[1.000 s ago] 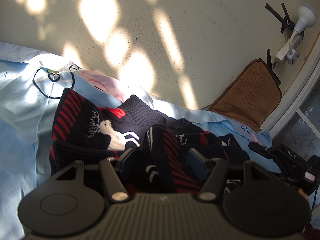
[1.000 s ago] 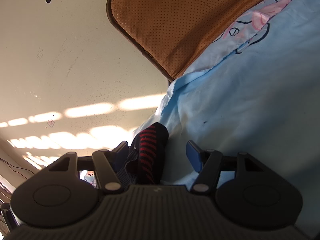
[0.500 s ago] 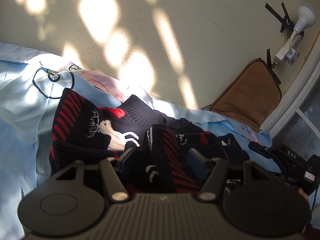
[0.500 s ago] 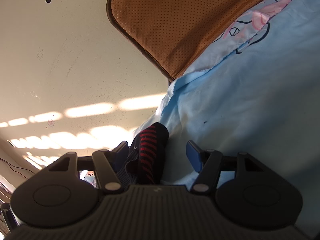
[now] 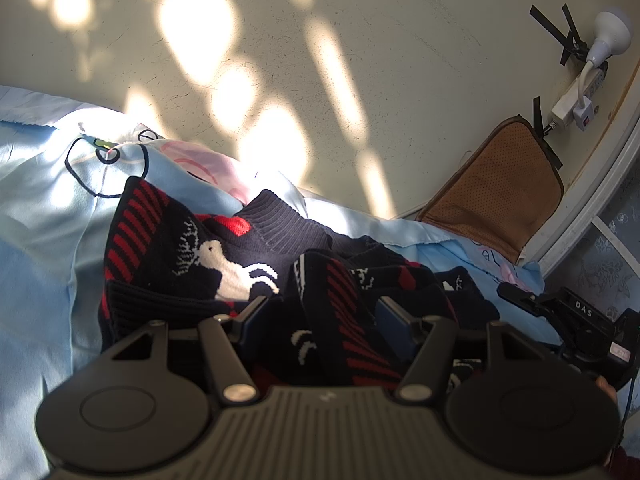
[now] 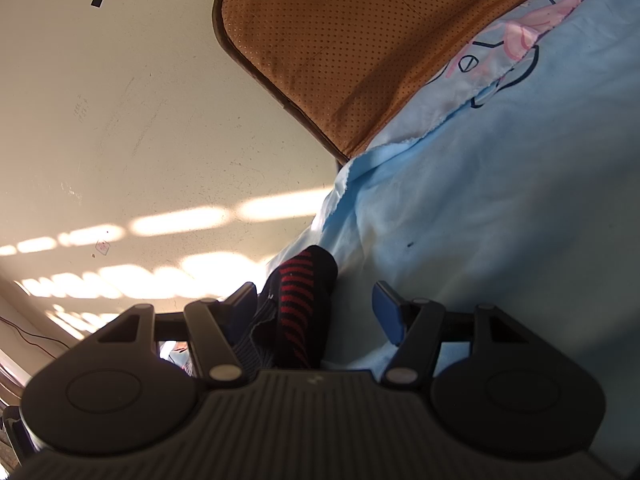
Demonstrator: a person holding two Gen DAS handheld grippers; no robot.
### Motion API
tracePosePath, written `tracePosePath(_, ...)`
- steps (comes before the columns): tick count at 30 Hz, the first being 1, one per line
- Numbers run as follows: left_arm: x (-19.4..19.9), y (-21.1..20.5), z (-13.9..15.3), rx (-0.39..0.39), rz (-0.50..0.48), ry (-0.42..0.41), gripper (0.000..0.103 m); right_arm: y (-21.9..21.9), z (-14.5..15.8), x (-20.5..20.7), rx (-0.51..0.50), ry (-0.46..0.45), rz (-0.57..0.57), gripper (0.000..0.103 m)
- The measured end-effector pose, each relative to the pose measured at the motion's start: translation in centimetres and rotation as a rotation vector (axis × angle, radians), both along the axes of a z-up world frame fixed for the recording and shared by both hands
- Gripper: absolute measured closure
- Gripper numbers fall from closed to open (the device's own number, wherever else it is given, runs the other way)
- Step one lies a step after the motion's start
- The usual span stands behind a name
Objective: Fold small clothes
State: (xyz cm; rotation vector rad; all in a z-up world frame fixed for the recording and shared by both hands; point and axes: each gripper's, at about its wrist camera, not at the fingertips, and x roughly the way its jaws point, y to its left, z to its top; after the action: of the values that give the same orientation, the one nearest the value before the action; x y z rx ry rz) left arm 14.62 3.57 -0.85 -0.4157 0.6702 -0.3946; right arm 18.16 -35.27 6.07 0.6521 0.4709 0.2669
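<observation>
Only my left wrist view shows the whole navy-and-red reindeer sweater (image 5: 224,256) heaped mid-frame on the light blue sheet (image 5: 44,240). My left gripper (image 5: 320,312) is spread wide around a raised fold. My right gripper (image 6: 316,300) is also open, a striped sleeve (image 6: 300,296) resting against its left finger.

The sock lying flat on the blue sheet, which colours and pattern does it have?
Dark navy sock with red stripes and a white deer figure, best seen in the left wrist view.
</observation>
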Motion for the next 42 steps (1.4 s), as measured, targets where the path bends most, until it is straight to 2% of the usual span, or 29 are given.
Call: tracePosePath(42, -0.05, -0.05, 0.02, 0.001, -0.001, -0.001, 0.043, 0.1, -0.24, -0.08, 0.011, -0.005, -0.005, 0.037)
